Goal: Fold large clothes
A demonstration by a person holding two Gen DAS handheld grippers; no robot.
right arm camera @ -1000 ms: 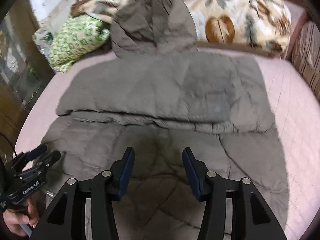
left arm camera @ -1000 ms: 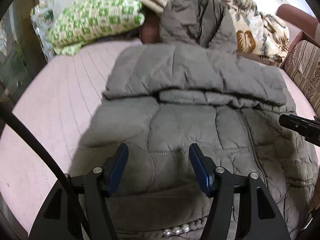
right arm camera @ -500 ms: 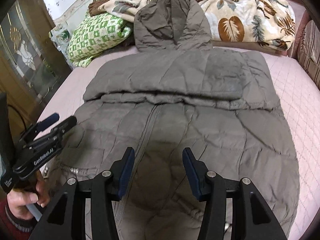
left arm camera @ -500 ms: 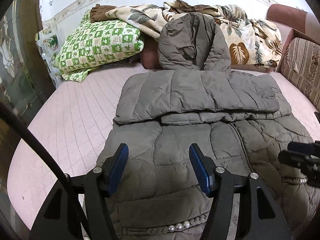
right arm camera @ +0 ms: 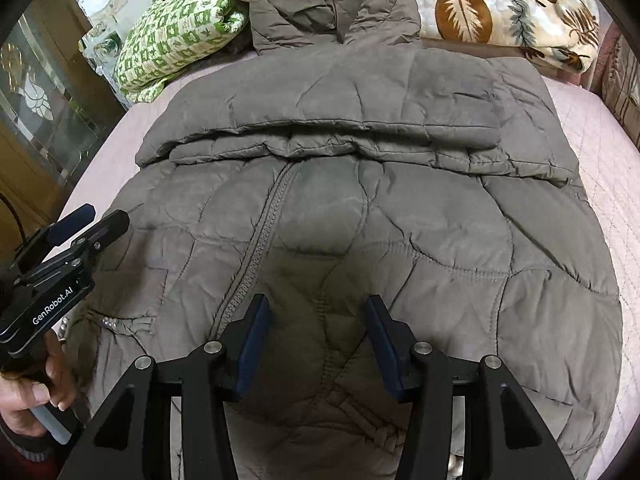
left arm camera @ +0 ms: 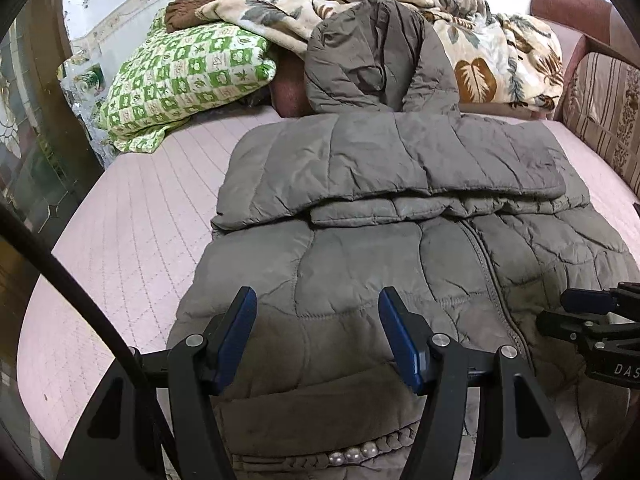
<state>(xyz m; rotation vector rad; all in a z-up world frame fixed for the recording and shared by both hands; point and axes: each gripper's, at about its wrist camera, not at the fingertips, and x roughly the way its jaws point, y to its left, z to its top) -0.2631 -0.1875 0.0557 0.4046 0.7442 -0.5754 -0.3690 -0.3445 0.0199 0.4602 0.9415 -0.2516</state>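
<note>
A large grey-brown quilted hooded jacket (left arm camera: 360, 216) lies on the pink bed, front up, zipper running down the middle, sleeves folded across the chest as a band (left arm camera: 392, 164). Its hood (left arm camera: 376, 60) rests against the pillows at the far end. It fills the right wrist view (right arm camera: 360, 208) too. My left gripper (left arm camera: 316, 332) is open and empty above the jacket's lower left part. My right gripper (right arm camera: 316, 340) is open and empty above the lower middle, just right of the zipper (right arm camera: 260, 248). Each gripper shows in the other's view, the right one (left arm camera: 580, 312) and the left one (right arm camera: 88, 224).
The pink quilted bedspread (left arm camera: 132, 216) shows left of the jacket and on the right (right arm camera: 600, 152). A green checked pillow (left arm camera: 184, 76) and a leaf-print blanket (left arm camera: 480, 60) lie at the head. A striped cushion (left arm camera: 600, 104) stands at right. A glass-panelled cabinet (right arm camera: 44, 112) stands at left.
Both grippers have drawn back and up from the jacket toward its hem end, so more of the jacket and bed shows. Both have stayed open and the jacket has not moved.
</note>
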